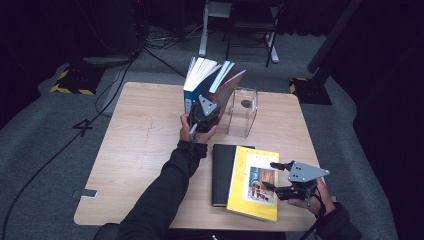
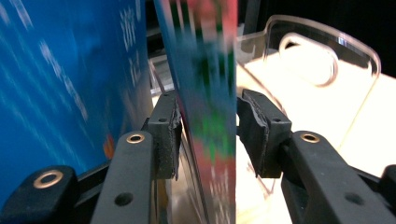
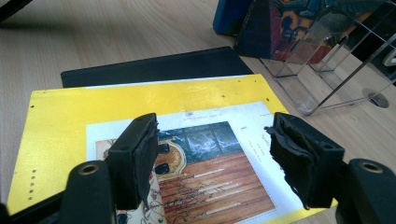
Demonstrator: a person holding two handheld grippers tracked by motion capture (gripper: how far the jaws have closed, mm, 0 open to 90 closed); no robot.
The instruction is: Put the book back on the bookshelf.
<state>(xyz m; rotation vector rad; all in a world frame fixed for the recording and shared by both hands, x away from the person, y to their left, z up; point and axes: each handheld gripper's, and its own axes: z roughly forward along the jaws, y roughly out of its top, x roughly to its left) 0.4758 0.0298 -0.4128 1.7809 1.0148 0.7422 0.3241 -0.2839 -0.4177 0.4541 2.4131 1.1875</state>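
- Blue covers mark the first of two upright books (image 1: pixel 192 90) at the far middle of the worktop (image 1: pixel 145 150). The second, a multicoloured book (image 2: pixel 210 116), leans beside it at its 3 o'clock, both with pages fanned at the top.
- We see the multicoloured book standing between the pads of the left claw (image 1: pixel 202 117). Its long axis is upright and its thickness spans the jaws. The pads stand just off its covers, so we read this claw as open around it rather than clamped.
- From that claw the book lies dead ahead at 12 o'clock, so we judge that any withdrawal would run straight back toward 6 o'clock without tipping it.
- A clear plastic stand (image 1: pixel 242 112) sits at the books' 3 o'clock, close enough to catch a lean.
- The left hand is far nearer these books. The right claw (image 1: pixel 275 175) hovers open and empty over the near right corner.
- At its 9 o'clock a yellow book (image 1: pixel 252 182) lies flat, overlapping a black book (image 1: pixel 222 172).
- Our count is four books, one stand and two claws.
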